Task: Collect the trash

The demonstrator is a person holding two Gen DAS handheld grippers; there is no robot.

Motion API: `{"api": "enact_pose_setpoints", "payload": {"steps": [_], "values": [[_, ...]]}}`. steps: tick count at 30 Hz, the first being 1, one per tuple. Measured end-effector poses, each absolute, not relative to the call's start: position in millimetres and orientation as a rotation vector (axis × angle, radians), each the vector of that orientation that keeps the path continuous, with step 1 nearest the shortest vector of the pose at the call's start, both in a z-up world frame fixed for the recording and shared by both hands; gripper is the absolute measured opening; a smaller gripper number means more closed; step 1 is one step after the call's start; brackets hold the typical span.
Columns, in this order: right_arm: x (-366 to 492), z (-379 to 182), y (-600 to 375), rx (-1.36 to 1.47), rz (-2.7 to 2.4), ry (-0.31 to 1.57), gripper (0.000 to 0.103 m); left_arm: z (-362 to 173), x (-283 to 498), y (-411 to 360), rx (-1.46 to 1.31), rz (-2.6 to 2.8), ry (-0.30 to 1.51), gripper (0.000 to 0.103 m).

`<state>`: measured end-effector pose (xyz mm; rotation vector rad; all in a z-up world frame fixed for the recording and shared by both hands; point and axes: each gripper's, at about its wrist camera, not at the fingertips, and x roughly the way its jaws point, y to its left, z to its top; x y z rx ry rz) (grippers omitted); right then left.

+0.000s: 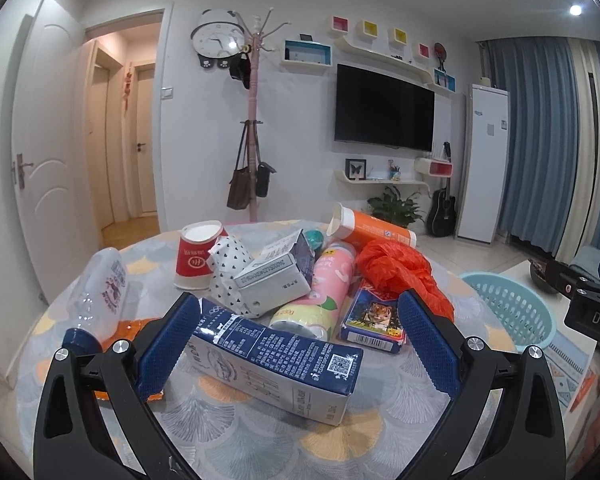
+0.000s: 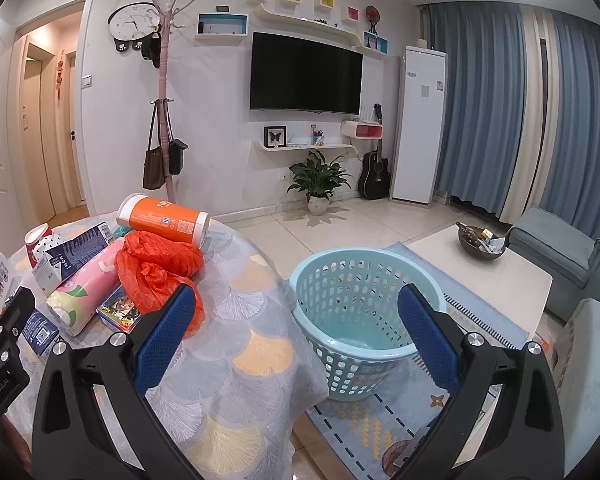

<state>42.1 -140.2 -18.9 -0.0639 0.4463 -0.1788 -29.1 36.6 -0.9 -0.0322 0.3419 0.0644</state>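
While the left claw (image 1: 298, 344) gapes released around the blue milk carton (image 1: 276, 364), whose long axis slants lower right, the right claw (image 2: 296, 340), also released, faces the basket (image 2: 364, 320).

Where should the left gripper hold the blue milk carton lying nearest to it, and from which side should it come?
Grip the milk carton across its two long flat sides, near the middle. It lies on its side, lengthwise between the open left gripper, whose pads already flank it. Probably best to come straight forward and low, from the near table edge.
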Motion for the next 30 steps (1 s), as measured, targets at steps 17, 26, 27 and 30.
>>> {"api": "enact_pose_setpoints", "payload": {"steps": [17,26,27,30], "values": [[42.3,-20.3,-139.6,-0.069,-0.168,0.449,0.096,-1.2,-29.3,36.3,-0.032,0.064,0.340,0.096],[43.9,-21.6,-138.0,-0.067,-0.158,0.457,0.096,-1.6,-29.1,36.0,-0.033,0.065,0.341,0.096],[44.0,-21.5,-138.0,-0.068,-0.158,0.457,0.096,-1.6,-29.0,36.0,-0.033,0.065,0.341,0.096],[44.4,-22.2,-137.3,-0.069,-0.156,0.457,0.096,-1.9,-29.1,35.9,-0.033,0.065,0.340,0.096]]}}
